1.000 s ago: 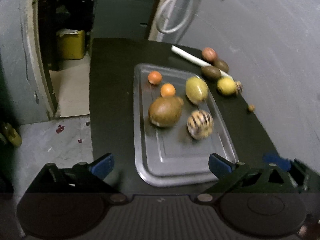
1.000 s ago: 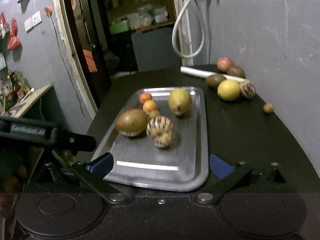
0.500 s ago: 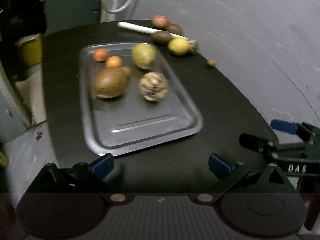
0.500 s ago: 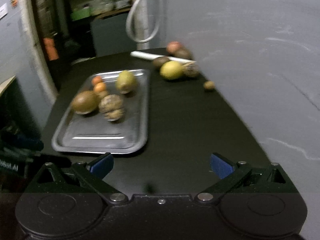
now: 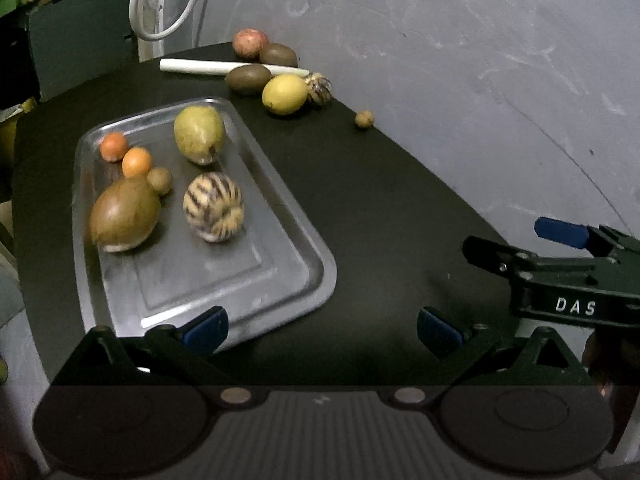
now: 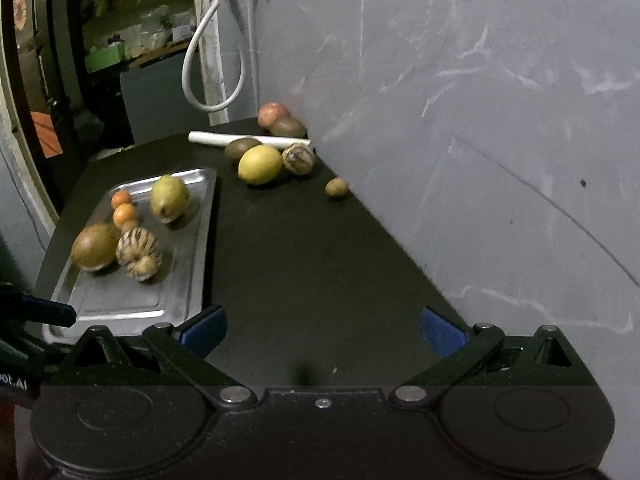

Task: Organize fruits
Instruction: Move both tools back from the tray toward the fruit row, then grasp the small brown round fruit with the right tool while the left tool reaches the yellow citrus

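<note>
The left wrist camera sat behind its own wide-spread left claw [image 5: 322,326] and looked forward and down, close over the near end of the rectangular silver metal tray [image 5: 288,272]. The right wrist camera rode behind the right claw [image 6: 322,328], facing the bare black tabletop [image 6: 304,248], with that tray ahead to its left. Both views shared the tray and, probably, the same round yellow fruit [image 5: 285,93] [image 6: 259,164] far ahead.
</note>
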A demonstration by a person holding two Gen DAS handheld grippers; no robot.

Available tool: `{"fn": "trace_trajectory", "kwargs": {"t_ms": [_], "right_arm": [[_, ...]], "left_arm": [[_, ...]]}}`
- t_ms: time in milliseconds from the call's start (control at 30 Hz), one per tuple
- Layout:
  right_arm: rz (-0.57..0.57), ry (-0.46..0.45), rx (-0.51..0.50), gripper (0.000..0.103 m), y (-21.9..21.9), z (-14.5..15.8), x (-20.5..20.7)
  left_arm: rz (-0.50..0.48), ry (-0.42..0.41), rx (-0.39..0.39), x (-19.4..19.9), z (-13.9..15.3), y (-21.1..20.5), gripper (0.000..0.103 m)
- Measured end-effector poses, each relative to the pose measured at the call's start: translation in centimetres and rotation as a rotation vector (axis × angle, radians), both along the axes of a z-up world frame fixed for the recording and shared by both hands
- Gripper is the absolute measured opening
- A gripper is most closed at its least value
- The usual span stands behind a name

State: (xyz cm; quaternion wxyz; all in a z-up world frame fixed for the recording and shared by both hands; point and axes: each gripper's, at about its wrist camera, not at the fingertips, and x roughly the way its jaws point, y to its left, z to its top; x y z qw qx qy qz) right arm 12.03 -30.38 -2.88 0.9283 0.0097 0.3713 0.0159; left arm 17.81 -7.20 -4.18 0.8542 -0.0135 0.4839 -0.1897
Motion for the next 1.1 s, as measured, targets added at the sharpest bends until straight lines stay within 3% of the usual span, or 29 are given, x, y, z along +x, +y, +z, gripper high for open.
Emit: {"fn": "trace_trajectory", "kwargs": {"t_ms": [400,667,900,1100], "right_arm": [[0.005,0.010,0.056,0.102,-1.4,-2.4,7.0],[-0.030,-0.062,0.045,0.102,-0.2,-4.7,13.1],[-0.073,-0.068,0.086,0.097,0.6,-6.1,19.0],[-0.112,-0.071,0.090,0.086,1.0,-7.4,21.9]], "left_arm": [[0.151,-0.043,-0.018,8.2,1.0,-0.5,0.102],[0.239,-0.120,-0.013,14.9,0.8,-1.7,0.102],[0.232,-0.141,-0.015,20.4,-0.8,-3.6,0.102],[0.210,-0.131,-0.002,24.0,-2.8,-4.3,0.102]]}}
